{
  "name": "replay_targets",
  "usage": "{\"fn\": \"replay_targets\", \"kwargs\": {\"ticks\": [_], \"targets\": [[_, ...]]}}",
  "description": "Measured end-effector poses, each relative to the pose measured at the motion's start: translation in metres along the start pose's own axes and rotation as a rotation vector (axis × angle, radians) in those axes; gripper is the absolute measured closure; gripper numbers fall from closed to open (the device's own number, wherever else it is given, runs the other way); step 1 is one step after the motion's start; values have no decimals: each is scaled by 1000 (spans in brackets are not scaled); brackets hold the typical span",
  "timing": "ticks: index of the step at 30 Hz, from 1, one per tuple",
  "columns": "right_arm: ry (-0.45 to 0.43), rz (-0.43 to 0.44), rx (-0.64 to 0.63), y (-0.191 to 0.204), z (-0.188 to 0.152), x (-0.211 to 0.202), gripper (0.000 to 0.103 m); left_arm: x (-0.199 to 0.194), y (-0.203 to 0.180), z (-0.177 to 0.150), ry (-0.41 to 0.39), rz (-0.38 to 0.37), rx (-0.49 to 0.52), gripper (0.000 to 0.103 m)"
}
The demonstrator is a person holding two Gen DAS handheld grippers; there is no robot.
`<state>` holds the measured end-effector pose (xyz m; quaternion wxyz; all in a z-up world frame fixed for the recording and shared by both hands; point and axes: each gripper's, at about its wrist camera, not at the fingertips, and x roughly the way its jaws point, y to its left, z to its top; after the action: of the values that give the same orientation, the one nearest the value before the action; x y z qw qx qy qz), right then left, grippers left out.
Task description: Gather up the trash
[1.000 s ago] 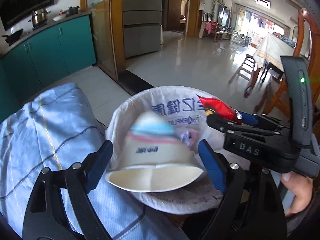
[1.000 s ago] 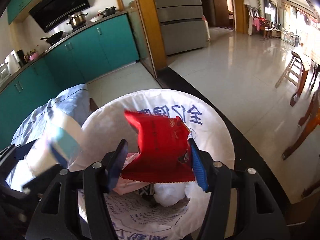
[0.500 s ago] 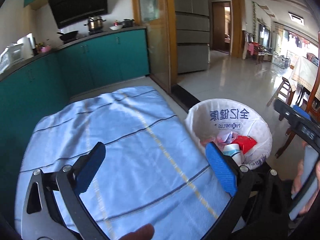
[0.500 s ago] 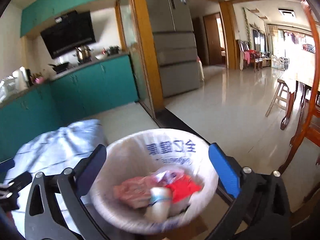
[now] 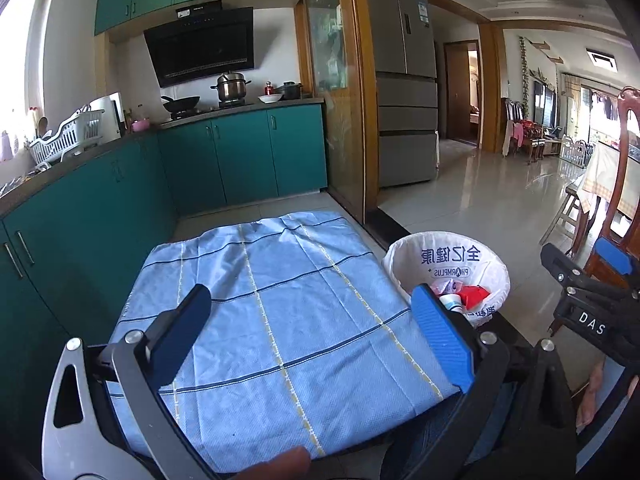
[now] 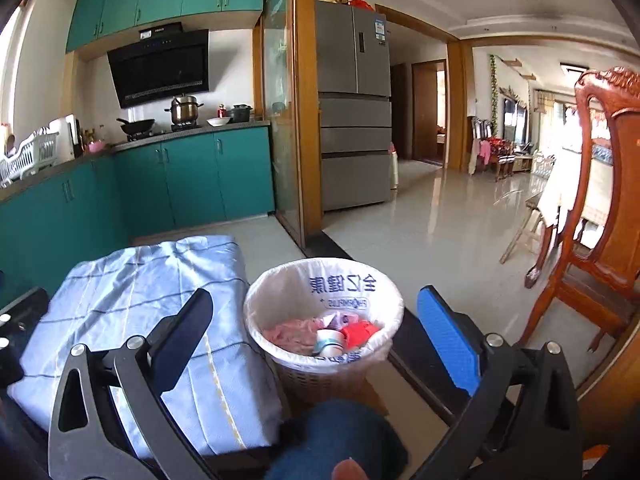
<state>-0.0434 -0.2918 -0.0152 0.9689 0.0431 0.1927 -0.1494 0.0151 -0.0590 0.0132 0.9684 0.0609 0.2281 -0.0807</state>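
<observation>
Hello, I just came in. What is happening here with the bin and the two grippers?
A person is collecting trash with a gripper in each hand. Both the left gripper and the right gripper are open and empty; their jaws have just been opening. The red wrapper and the cup now lie in the bin, with pink trash. The bin stands beside the blue cloth, which is bare.
</observation>
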Motion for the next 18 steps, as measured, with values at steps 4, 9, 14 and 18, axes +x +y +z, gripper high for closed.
{"fn": "replay_targets", "kwargs": {"ticks": [4, 9, 14, 18], "targets": [[-28, -5, -19, 7, 3, -15, 3, -11, 8, 0, -16, -5, -12, 3], [-44, -22, -65, 18, 2, -25, 3, -21, 15, 1, -27, 6, -39, 3], [-52, -20, -63, 20, 3, -29, 3, -27, 16, -1, -31, 8, -38, 3], [-61, -21, -63, 19, 2, -33, 3, -25, 16, -1, -29, 6, -36, 3]]}}
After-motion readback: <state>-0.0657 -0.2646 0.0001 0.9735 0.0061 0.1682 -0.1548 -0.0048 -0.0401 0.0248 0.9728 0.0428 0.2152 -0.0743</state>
